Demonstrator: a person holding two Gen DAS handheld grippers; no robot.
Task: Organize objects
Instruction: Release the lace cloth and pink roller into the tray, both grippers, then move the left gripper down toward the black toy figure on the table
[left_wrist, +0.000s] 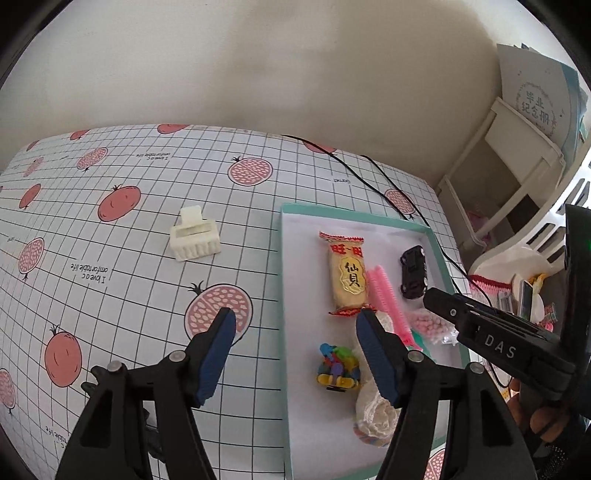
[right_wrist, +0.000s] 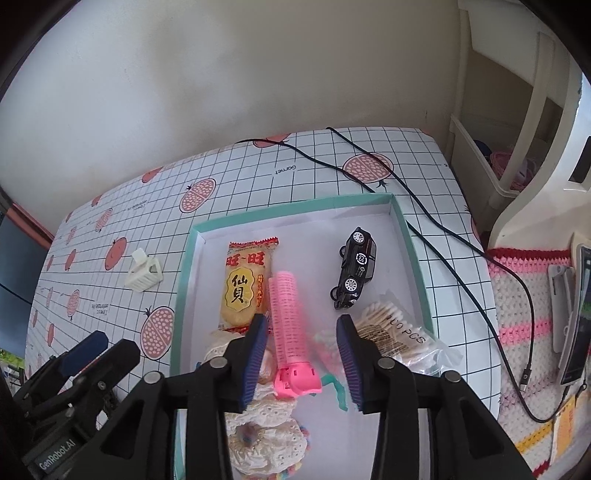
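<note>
white clip (left_wrist: 194, 239): only loose item left on the bench, well outside the tray, at about 10 o'clock from the left tool in the left wrist view; upright, untouched.
tray (right_wrist: 410, 236): teal-rimmed, white floor, holds the rest: snack pack (right_wrist: 244, 282), pink roller (right_wrist: 286, 314), black toy car (right_wrist: 355, 267), cotton swab bag (right_wrist: 399, 334), lace scrunchie (right_wrist: 266, 435), colourful block toy (left_wrist: 338, 367).
pink roller detail: smeared in the right view, so possibly just let go or moving; cannot tell.
left tool (left_wrist: 295, 321): jaws spread wide, nothing between them; hovers over the tray's left rim.
right tool (right_wrist: 301, 328): jaws wide apart, empty; the roller lies between and below the pads, not pinched.
step: judged near the end, one item still out of the tray.
next move: probably left tool goes toward 10 o'clock for the clip; needs jaws lined across the clip's narrow body, then carry to a bare patch at the tray's 12 o'clock end.
risk: clip is small and ribbed, may tip or slip if caught by the tab.
bench (left_wrist: 129, 302): grid cloth with pomegranate print; black cable (right_wrist: 443, 236) runs along the tray's 3 o'clock side.
room: plain wall at 12 o'clock; white shelf unit (left_wrist: 517, 162) at 2 o'clock; crochet mat (right_wrist: 524, 295) with a phone at 3 o'clock.
</note>
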